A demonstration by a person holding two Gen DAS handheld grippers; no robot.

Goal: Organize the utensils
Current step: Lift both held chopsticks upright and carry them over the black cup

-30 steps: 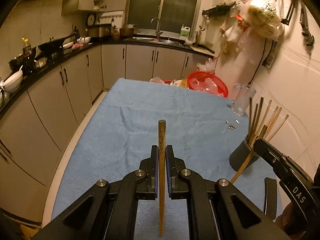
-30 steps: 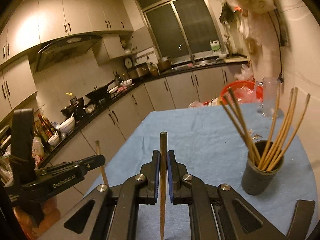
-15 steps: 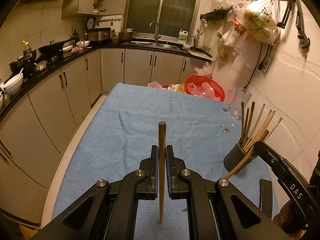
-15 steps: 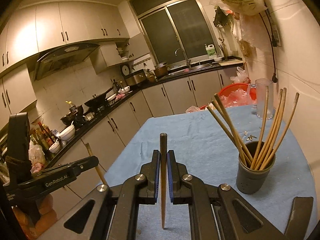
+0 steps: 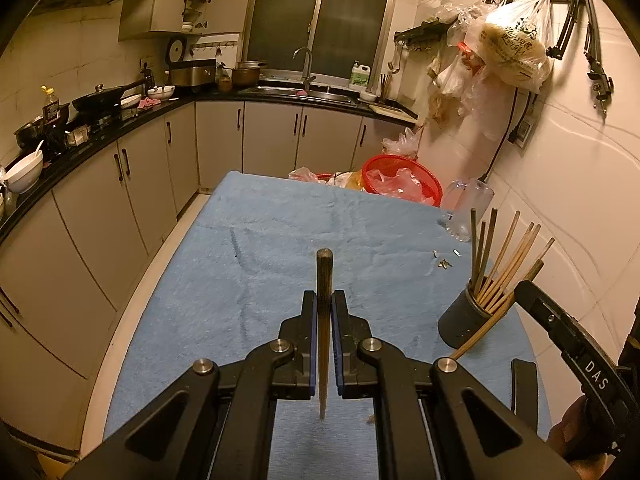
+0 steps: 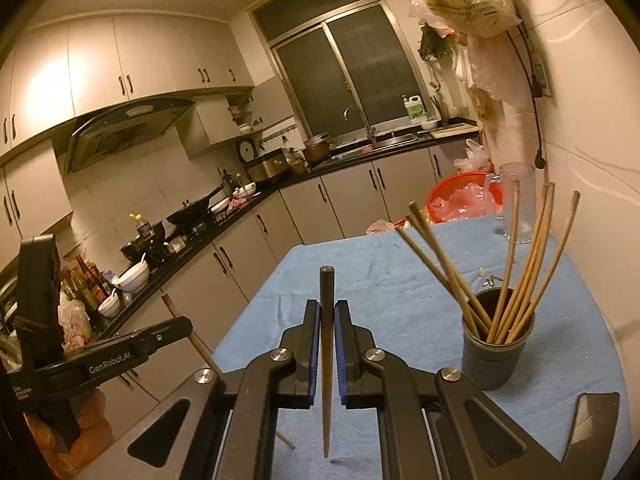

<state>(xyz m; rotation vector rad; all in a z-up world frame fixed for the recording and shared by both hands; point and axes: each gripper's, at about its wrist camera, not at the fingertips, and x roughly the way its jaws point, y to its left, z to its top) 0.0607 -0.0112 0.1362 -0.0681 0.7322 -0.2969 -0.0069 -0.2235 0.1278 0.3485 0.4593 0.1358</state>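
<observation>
One chopstick [image 5: 323, 320] is clamped upright in the left gripper [image 5: 324, 308] and another chopstick [image 6: 326, 344] in the right gripper [image 6: 327, 316], so each apparently remains to be carried to the dark holder [image 6: 494, 360] at three o'clock and released tip-down.

On the table [image 5: 248, 280] we find a cup [image 6: 494, 354] near the right edge, close to the wall, chopsticks [image 6: 520, 272] standing in it and fanning outward. Behind the cup we note small bits [image 5: 444, 262], then a glass mug [image 5: 466, 208] by the wall. A basket [image 5: 402, 180] sits at the far end. To our left runs the counter [image 5: 100, 132], with the sink [image 5: 304, 94] behind the table.
</observation>
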